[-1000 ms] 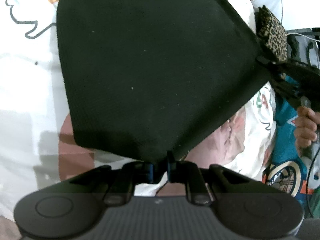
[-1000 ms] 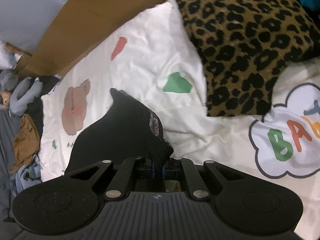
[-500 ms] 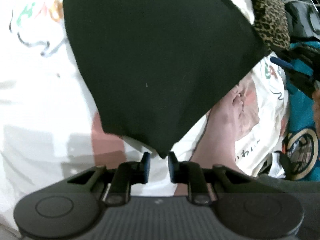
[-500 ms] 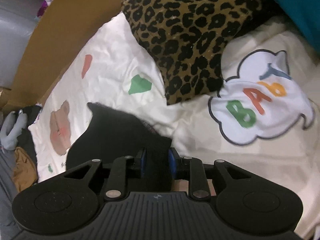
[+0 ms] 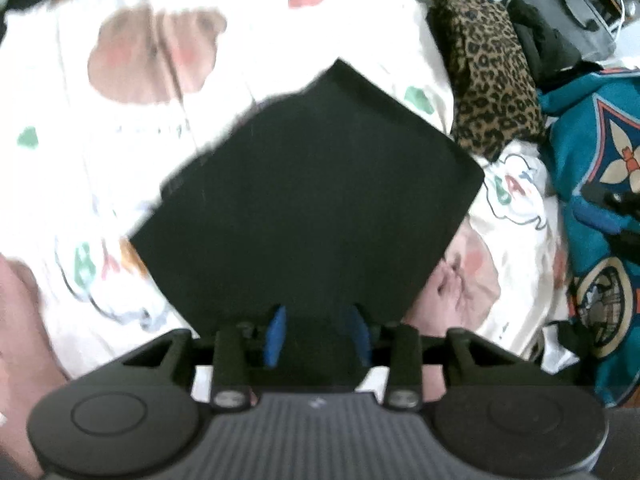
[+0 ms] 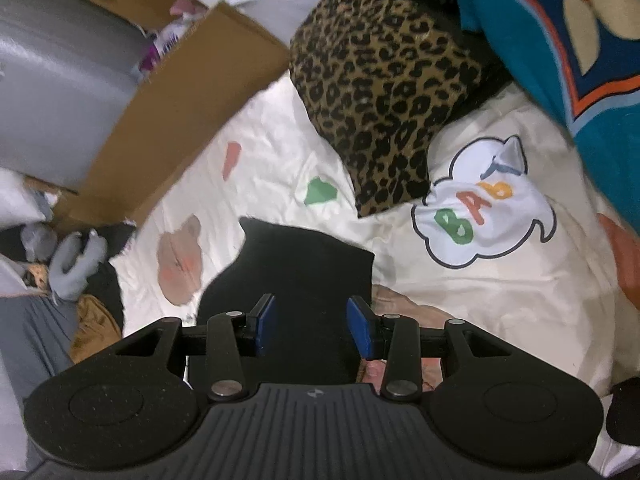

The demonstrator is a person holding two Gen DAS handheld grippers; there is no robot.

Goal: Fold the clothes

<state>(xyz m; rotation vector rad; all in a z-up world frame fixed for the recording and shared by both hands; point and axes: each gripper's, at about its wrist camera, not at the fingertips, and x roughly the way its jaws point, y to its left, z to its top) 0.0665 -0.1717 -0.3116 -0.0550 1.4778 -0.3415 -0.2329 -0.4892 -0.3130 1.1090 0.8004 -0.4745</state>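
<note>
- A black garment (image 5: 312, 204) lies flat on a cream bedsheet (image 5: 120, 152) printed with bears and coloured letters. It is folded into a neat, roughly square shape, seen corner-on in the left wrist view.
- The left gripper (image 5: 316, 334) hangs above the garment's near corner. Its blue-padded fingers (image 5: 276, 332) are spread and opening, with the cloth below them but not pinched.
- The right gripper (image 6: 310, 326) is over another edge of the same garment (image 6: 296, 264). Its fingers (image 6: 360, 326) are also apart and opening, pressing on nothing.
- A leopard-print cushion (image 6: 384, 88) sits just beyond the garment, and a teal patterned fabric (image 6: 560, 40) lies further to the right. A cardboard box (image 6: 180, 100) stands at the bed's far edge.
- The step in hand looks like letting go after a fold. To do it well, both sets of fingers should clear the cloth fully before moving sideways, so no layer is dragged open.
- A snagged corner is the main risk; lifting straight away from the fabric avoids it.
- The next grip, if another fold is wanted, should take all layers at an edge together.
</note>
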